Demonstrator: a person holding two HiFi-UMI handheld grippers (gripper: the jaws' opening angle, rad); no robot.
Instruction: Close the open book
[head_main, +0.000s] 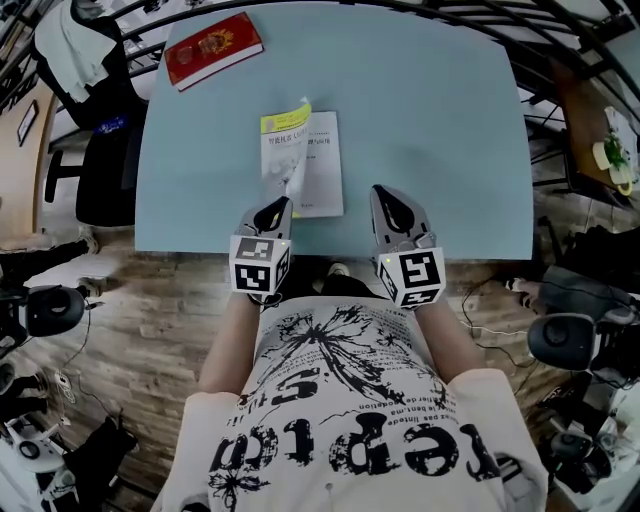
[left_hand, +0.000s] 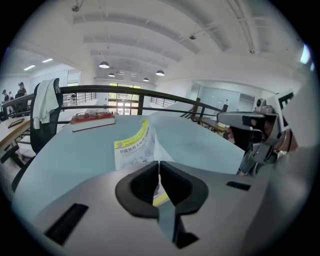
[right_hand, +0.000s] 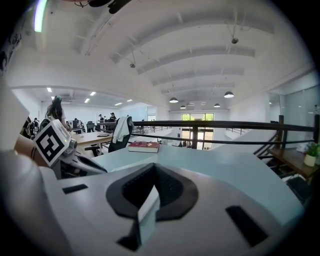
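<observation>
I hold both tongs over the near edge of the pale blue rounded table (head_main: 430, 120). The left tongs (head_main: 278, 207) have their dark jaws pressed together. Only a hairline slit is left between them, and through it a sliver of yellow and white print shows. I cannot see a page pinched there. The right tongs (head_main: 390, 198) are also closed, pad against pad, with nothing between them.

The thin white paperback with a yellow band (head_main: 310, 165) lies on the table's near half, left of its middle. Its near edge is just beyond the left tongs' tips. It is not shut flat: the yellow-banded leaf stands up at a slant over the white page lying on the table. A thick red hardback book (head_main: 213, 48) rests at the table's far left corner.
</observation>
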